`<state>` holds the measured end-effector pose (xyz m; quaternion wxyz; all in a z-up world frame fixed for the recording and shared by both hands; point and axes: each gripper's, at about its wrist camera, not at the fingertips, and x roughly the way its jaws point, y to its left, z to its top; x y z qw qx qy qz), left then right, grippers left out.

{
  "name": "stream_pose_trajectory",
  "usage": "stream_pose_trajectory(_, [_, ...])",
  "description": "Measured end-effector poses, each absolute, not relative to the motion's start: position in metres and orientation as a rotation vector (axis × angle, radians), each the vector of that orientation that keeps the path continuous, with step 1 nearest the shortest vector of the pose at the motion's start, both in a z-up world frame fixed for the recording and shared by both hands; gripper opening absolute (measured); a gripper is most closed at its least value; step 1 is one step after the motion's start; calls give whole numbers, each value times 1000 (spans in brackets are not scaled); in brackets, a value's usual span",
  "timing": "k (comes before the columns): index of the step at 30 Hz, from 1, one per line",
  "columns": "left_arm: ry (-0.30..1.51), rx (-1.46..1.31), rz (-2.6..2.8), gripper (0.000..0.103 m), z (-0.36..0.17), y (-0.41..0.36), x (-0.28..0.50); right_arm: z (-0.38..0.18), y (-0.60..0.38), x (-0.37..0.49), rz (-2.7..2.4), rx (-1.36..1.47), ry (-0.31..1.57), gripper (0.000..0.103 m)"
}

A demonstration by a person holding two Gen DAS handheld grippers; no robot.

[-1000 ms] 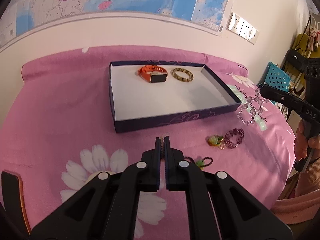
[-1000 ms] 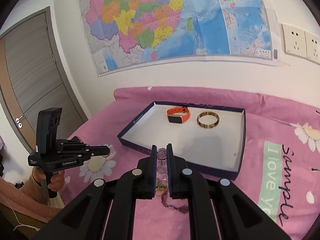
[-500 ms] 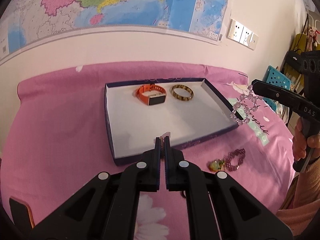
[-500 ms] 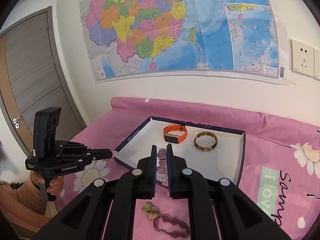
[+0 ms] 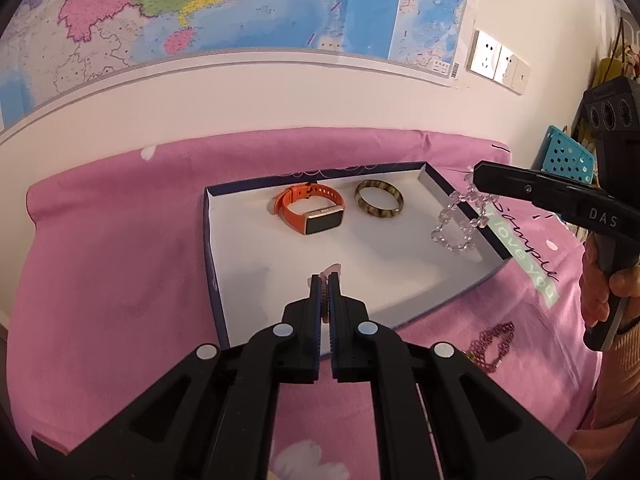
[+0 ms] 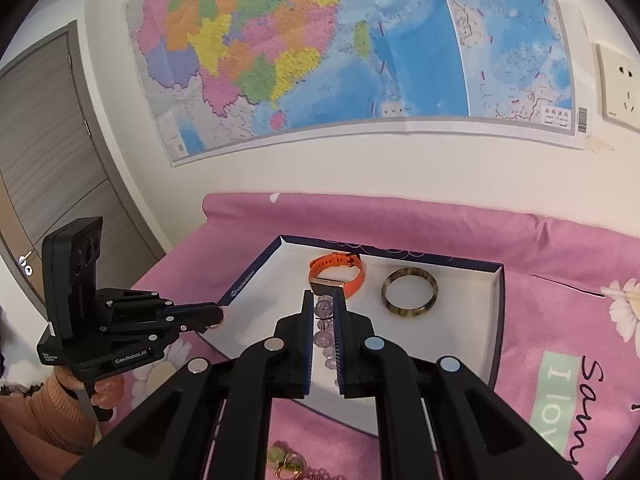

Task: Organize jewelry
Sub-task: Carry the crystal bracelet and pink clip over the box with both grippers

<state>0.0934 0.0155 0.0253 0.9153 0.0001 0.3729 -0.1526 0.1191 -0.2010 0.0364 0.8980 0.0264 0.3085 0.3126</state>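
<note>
Right gripper (image 6: 323,314) pinches a clear bead bracelet (image 5: 460,220), which dangles over the tray's (image 5: 212,248) right rim; left gripper (image 5: 325,286) pressed together on something small, unidentifiable. The bracelet is probably light, limp and slippery; best gripped across its beads.

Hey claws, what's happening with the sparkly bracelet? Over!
Right claw shut on crystal bead bracelet, dangling over tray edge. Left claw shut on something small. Nothing blocking.
</note>
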Motion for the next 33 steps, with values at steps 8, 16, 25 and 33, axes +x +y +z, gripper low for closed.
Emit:
stream_pose_trajectory(8, [781, 14, -309, 4, 22, 9, 114, 27, -194, 142, 625, 61, 673, 8])
stream_pose_trajectory(16, [799, 18, -302, 4, 17, 5, 131, 18, -190, 160, 622, 85, 696, 8])
stream_pose_trajectory(25, [826, 19, -289, 4, 8, -1, 148, 11, -184, 172, 627, 95, 719, 8])
stream_pose_trajectory(33, [869, 23, -272, 4, -4, -3, 161, -5, -187, 183, 590, 88, 762, 8])
